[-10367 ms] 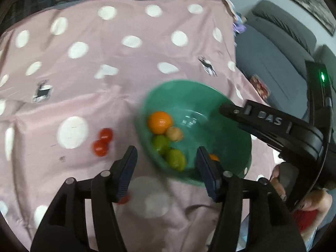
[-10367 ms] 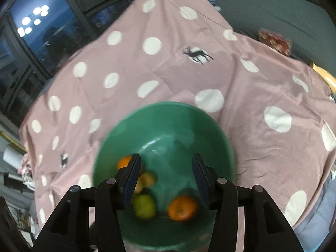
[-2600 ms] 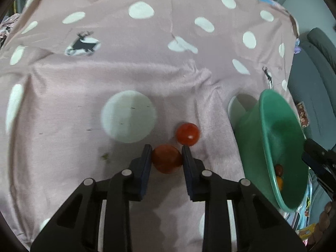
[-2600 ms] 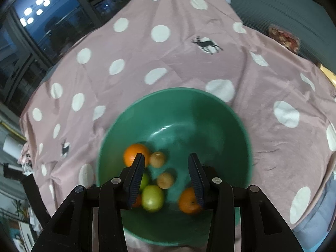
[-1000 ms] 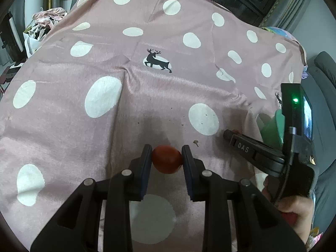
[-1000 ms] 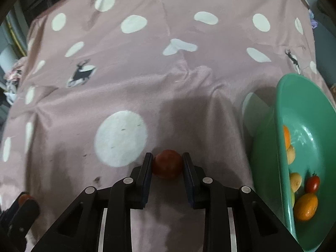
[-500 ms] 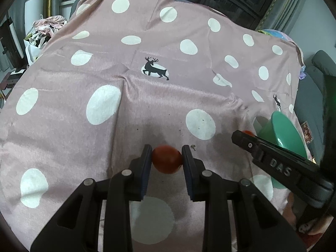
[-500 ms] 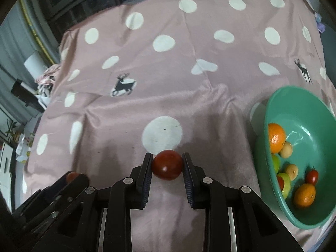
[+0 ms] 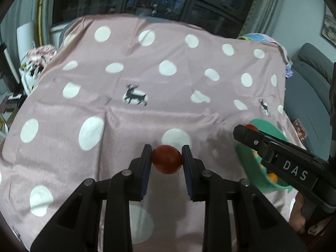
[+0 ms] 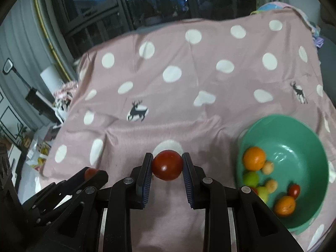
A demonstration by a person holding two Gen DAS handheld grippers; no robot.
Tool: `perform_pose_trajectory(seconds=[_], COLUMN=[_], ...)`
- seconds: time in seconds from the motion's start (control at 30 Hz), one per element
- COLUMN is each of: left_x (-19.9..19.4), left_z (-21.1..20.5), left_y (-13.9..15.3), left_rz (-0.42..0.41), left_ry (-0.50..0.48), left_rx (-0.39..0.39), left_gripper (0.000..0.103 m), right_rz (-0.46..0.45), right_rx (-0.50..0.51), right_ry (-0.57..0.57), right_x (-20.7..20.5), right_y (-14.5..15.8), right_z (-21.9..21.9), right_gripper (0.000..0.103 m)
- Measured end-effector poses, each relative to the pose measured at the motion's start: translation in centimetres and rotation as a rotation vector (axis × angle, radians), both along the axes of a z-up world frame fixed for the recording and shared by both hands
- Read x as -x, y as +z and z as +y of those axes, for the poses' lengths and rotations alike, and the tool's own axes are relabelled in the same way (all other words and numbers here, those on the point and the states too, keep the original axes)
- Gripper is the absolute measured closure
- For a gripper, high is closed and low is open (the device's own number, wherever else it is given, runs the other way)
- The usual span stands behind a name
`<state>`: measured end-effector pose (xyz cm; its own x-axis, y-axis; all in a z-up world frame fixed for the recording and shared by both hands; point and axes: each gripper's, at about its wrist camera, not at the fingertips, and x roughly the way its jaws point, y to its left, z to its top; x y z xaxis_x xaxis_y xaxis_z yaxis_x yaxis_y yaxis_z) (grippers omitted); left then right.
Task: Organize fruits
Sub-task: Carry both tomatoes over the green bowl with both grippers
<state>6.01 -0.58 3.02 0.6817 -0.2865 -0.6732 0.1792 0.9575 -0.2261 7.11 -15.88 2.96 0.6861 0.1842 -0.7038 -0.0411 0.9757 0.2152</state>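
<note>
right wrist view shows the right gripper [image 10: 167,166] clamped on a tomato [image 10: 167,165], the left gripper [image 9: 167,161] pinching another — carry each over the bowl [image 10: 294,126], lower, then release gently.

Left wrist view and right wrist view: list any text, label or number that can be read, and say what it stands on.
"DAS": white letters on the side of the right gripper, seen in the left wrist view.
Right wrist view: no readable text.
The pink cloth carries only white dots and deer figures, no words.
</note>
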Motion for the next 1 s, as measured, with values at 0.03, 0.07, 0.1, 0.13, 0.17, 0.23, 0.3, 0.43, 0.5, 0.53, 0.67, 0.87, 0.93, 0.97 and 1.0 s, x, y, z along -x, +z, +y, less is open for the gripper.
perform_pose_trajectory(seconds=[0.03,0.07,0.1,0.13,0.17,0.23,0.3,0.43,0.5,0.53,0.67,0.87,0.93,0.97,1.0], left_x=[0.1,0.3,0.4,0.6,0.7,0.9,1.0,1.0,0.9,0.9,0.6,0.1,-0.1,-0.2,-0.4], left_z=[-0.5,-1.0,-1.4,-1.9,-2.3,-3.3,-4.3,-6.6,-7.7,-8.1,-10.7,-13.8,-14.6,-15.1,-15.5], left_y=[0.5,0.9,1.3,1.7,2.1,2.7,3.2,3.8,3.9,4.0,3.8,3.2,2.9,2.6,2.4], left_rz=[-0.01,-0.019,-0.026,-0.037,-0.045,-0.061,-0.071,-0.081,-0.08,-0.078,-0.061,-0.035,-0.022,-0.01,0.0], left_ry=[-0.009,-0.018,-0.028,-0.041,-0.052,-0.071,-0.09,-0.141,-0.168,-0.181,-0.241,-0.31,-0.328,-0.341,-0.35], left_rx=[-0.001,-0.002,-0.002,-0.001,0.0,0.0,-0.001,-0.007,-0.005,-0.002,0.0,-0.001,-0.004,-0.002,-0.002], left_gripper=[0.074,0.074,0.074,0.074,0.074,0.074,0.074,0.074,0.074,0.074,0.074,0.074,0.074,0.074,0.074], right_rz=[-0.013,-0.02,-0.031,-0.039,-0.046,-0.064,-0.081,-0.111,-0.119,-0.12,-0.115,-0.099,-0.089,-0.081,-0.074], right_rx=[-0.005,-0.01,-0.017,-0.024,-0.029,-0.039,-0.045,-0.064,-0.075,-0.078,-0.084,-0.114,-0.121,-0.124,-0.126], right_ry=[-0.01,-0.016,-0.026,-0.033,-0.04,-0.064,-0.089,-0.148,-0.188,-0.204,-0.275,-0.356,-0.377,-0.388,-0.397], right_x=[0.3,0.4,0.6,0.7,0.9,1.4,1.9,2.9,3.4,3.6,4.2,4.9,5.1,5.0,5.1], right_y=[0.4,0.7,1.0,1.2,1.4,2.0,2.4,3.1,3.3,3.3,3.2,2.6,2.3,2.2,2.0], right_z=[-0.5,-0.7,-1.2,-1.6,-2.0,-3.0,-3.9,-6.1,-7.5,-8.0,-10.2,-13.2,-14.0,-14.3,-14.7], right_gripper=[0.073,0.073,0.073,0.073,0.073,0.073,0.073,0.073,0.073,0.073,0.073,0.073,0.073,0.073,0.073])
